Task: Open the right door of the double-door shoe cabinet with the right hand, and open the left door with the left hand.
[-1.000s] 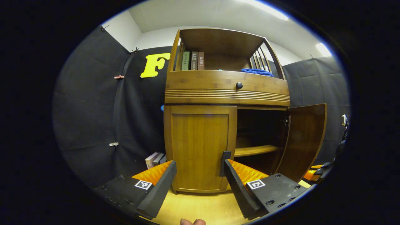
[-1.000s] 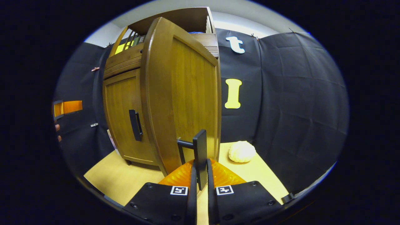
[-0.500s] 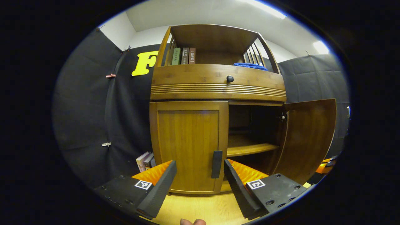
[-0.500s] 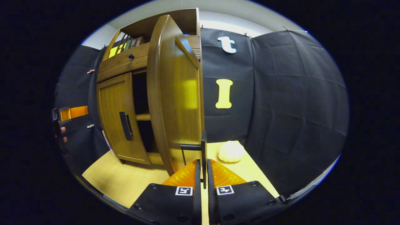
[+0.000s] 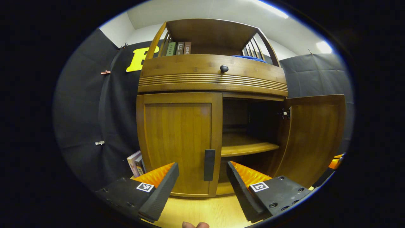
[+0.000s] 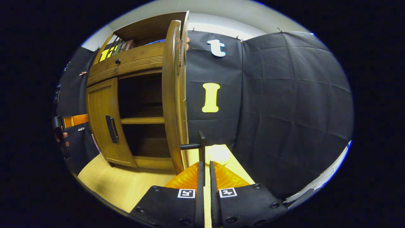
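A wooden shoe cabinet (image 5: 212, 79) stands ahead in the left gripper view. Its left door (image 5: 177, 139) is closed, with a dark vertical handle (image 5: 209, 165) at its right edge. My left gripper (image 5: 202, 183) is open, and the handle sits just beyond the gap between its fingers, untouched. The right door (image 5: 313, 136) is swung wide open, baring the inner shelf (image 5: 246, 147). In the right gripper view that right door (image 6: 172, 95) shows edge-on, and my right gripper (image 6: 204, 171) is shut on its dark handle (image 6: 201, 148). The left door (image 6: 102, 122) and my left gripper (image 6: 71, 122) show at the far left.
Books (image 5: 178, 48) and a blue cloth (image 5: 248, 58) sit on the top shelf above a drawer with a dark knob (image 5: 224, 68). More books (image 5: 135, 161) lean beside the cabinet on the floor. A pale round object (image 6: 218, 154) lies on the floor by the booth wall.
My right gripper has swung the right door further open, from half open to wide. My left gripper has moved closer to the left door's handle, which now lines up between its fingers.
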Demonstrator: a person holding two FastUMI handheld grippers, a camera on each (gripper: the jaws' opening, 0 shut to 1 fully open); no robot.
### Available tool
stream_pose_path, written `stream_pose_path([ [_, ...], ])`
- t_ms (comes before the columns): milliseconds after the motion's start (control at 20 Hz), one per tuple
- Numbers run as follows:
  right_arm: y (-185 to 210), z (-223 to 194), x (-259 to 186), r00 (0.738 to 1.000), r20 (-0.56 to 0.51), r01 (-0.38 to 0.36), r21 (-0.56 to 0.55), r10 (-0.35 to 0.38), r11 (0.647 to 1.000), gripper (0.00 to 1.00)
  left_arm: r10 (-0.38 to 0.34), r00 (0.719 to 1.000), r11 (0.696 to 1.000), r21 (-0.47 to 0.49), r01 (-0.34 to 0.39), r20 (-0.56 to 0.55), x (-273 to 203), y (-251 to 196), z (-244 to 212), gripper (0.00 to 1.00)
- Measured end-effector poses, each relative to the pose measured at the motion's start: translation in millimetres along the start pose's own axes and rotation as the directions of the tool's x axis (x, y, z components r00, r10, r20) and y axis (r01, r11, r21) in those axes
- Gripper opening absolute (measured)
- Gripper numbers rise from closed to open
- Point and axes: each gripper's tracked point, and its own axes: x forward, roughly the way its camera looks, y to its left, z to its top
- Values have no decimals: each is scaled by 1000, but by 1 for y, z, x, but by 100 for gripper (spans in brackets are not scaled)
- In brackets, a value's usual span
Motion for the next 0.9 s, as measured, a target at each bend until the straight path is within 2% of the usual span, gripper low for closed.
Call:
stream_pose_path([
  [50,-7,4,-3,1000,12,22,-5,-22,1000,22,-3,1000,1000,-1,3,-3,7,-2,-2,94],
  [100,-7,5,-6,1000,14,13,-2,-13,1000,14,-4,1000,1000,-1,4,-7,14,-6,-5,94],
  [150,-7,5,-8,1000,13,10,-5,-10,1000,21,-3,1000,1000,1,3,-10,22,-7,-7,94],
  [350,-28,6,-15,997,30,76,-77,-74,994,67,4,1000,1000,5,-4,-16,55,-13,-20,94],
  [500,-44,13,-21,993,38,109,-43,-108,993,100,26,999,999,27,-25,-28,82,-10,-34,93],
  [750,-59,27,-26,989,59,135,-13,-134,991,96,50,997,997,58,-47,-51,121,-5,-58,94],
  [850,-62,37,-27,987,78,142,-17,-140,990,98,58,997,997,50,-56,-50,133,-3,-62,93],
  [900,-64,42,-28,986,88,145,-13,-143,989,98,66,997,997,46,-63,-50,139,-2,-64,88],
])
